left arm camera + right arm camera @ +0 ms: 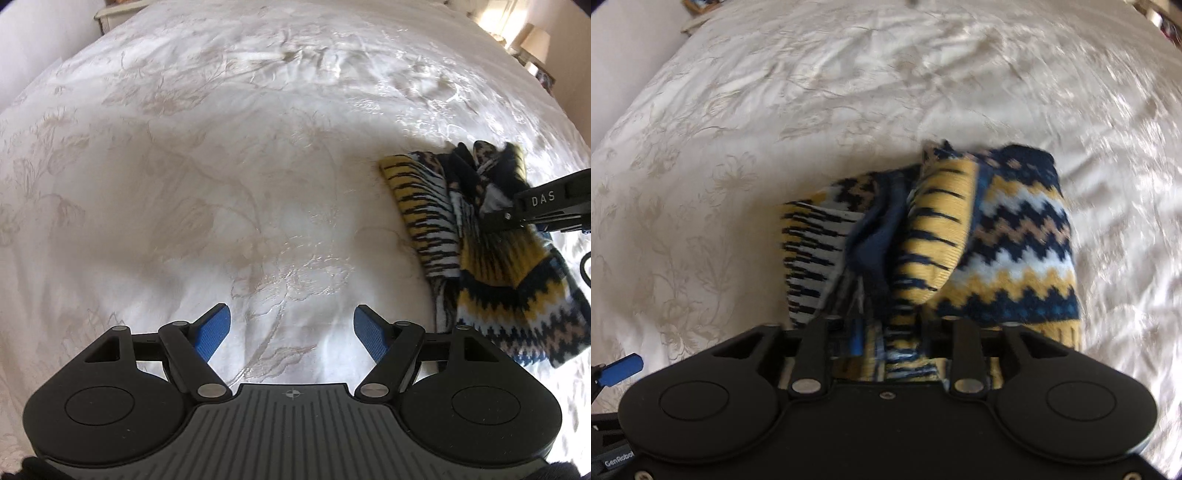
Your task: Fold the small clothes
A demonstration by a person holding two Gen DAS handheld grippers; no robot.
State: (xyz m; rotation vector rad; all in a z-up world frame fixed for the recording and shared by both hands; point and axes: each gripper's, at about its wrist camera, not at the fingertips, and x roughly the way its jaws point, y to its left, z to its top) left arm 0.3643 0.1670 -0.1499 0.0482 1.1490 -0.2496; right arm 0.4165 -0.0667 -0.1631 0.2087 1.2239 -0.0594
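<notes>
Left gripper (pixel 291 336) wide, empty. Right gripper (pixel 886 328) buried in knit garment (pixel 960 236) at lower centre (grip unclear). Risk: bundle slumping, unfolding on bedspread (pixel 738 110).

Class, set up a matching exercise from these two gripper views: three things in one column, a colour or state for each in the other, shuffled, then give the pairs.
Things:
1. left gripper
2. knitted garment
3. bedspread

Descriptions:
A. white with a pale flower pattern
B. open, nothing between its blue pads
C. navy, yellow and white zigzag, lying bunched

Pairs: 1-B, 2-C, 3-A
</notes>
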